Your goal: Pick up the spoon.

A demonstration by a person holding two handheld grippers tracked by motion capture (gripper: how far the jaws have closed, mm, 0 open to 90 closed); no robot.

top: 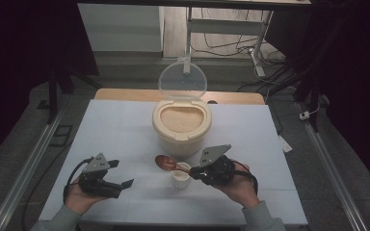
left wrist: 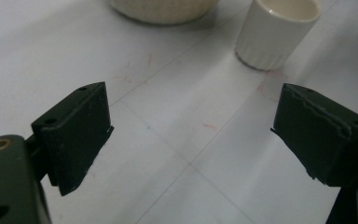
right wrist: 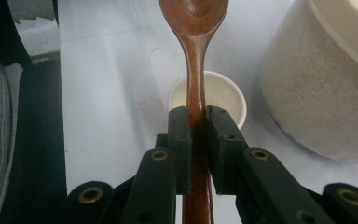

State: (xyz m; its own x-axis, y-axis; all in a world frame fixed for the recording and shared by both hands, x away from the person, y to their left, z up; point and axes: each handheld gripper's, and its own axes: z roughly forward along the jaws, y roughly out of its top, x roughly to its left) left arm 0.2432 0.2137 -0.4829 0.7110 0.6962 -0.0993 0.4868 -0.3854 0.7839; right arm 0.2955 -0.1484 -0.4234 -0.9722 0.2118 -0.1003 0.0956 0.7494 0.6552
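High view: the lidded-open container (top: 181,126) holds pale grains (cup (top: 181,175) nearby).

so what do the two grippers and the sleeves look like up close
Both the left gripper and the right gripper are black, each topped by a grey three-cornered plate. A black cable trails from each. The fingers are blocky black pads on arms with brass-ringed holes. The person wears grey sleeves.

cup (top: 181,176) before rice container (top: 181,126)
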